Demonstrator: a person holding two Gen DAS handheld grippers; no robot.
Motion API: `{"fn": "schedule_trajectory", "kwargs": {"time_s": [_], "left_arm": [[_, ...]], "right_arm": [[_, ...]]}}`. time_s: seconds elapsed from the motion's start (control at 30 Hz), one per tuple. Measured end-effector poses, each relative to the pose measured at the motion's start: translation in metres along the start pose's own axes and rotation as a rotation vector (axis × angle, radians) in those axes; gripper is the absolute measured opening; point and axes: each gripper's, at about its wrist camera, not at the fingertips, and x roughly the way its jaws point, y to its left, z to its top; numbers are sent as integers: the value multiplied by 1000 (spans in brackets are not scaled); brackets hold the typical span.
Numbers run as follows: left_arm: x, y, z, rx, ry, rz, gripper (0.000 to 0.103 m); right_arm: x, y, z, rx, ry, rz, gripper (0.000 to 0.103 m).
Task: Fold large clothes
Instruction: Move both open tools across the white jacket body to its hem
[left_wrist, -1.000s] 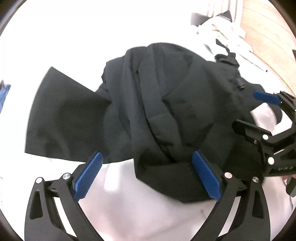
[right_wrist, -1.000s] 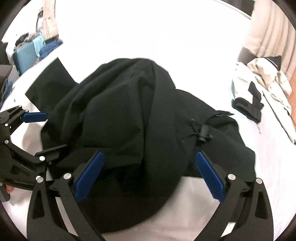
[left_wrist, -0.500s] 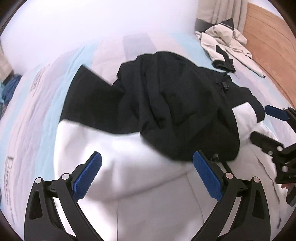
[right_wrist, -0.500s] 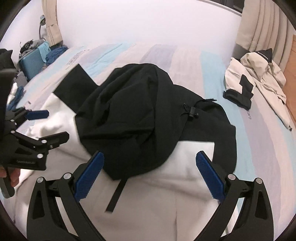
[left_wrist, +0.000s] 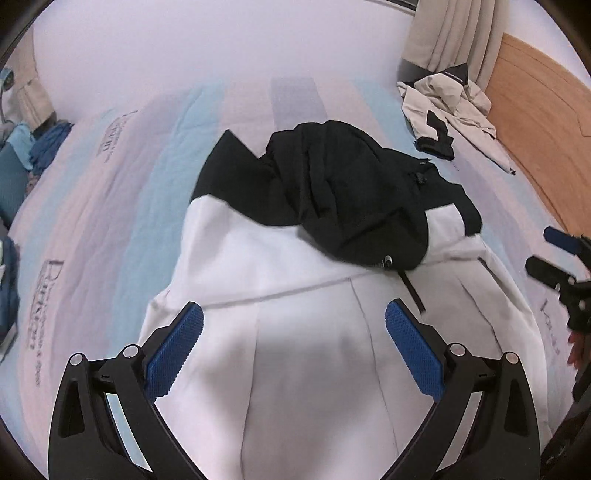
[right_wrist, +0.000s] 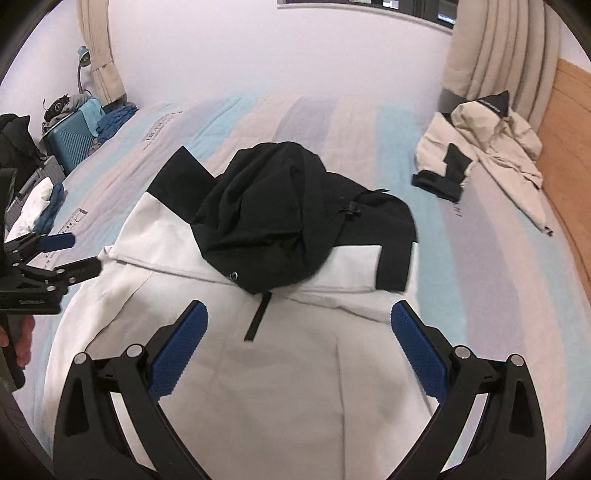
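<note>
A large white and black jacket (left_wrist: 295, 317) (right_wrist: 280, 354) lies spread on the bed, white body nearest me. Its black hood (left_wrist: 354, 195) (right_wrist: 266, 221) is flopped over the upper back, and black shoulder panels show to either side. My left gripper (left_wrist: 293, 349) hovers open above the white body, holding nothing. My right gripper (right_wrist: 299, 349) is likewise open and empty over the white part, just below the hood. From the left wrist view the right gripper (left_wrist: 554, 251) shows at the right edge; from the right wrist view the left gripper (right_wrist: 70, 251) shows at the left edge.
The striped pastel bed cover (left_wrist: 110, 206) (right_wrist: 480, 273) surrounds the jacket. A beige jacket (left_wrist: 454, 99) (right_wrist: 491, 140) lies at the far right by the wooden headboard (left_wrist: 539, 122). A teal suitcase (right_wrist: 74, 140) with piled clothes stands beyond the bed's left side.
Both grippers have pulled back and risen from close over the black hood. The hood now lies loose, and the jacket's white body has come into view beneath the fingers.
</note>
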Motion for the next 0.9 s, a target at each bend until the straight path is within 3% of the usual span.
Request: {"fn": "schedule_trajectory", "kwargs": {"time_s": [0.23, 0.43, 0.57, 0.9], "left_arm": [[-43, 19, -61, -7, 20, 16, 97], [-55, 37, -123, -43, 81, 10, 97], [-54, 45, -164, -26, 141, 44, 97], [-53, 80, -243, -85, 267, 103, 97]], "right_arm": [[-53, -15, -51, -17, 16, -60, 96], [-69, -26, -124, -22, 136, -101, 96], [-69, -29, -173, -46, 234, -128, 96], [-69, -42, -253, -42, 374, -172, 95]]}}
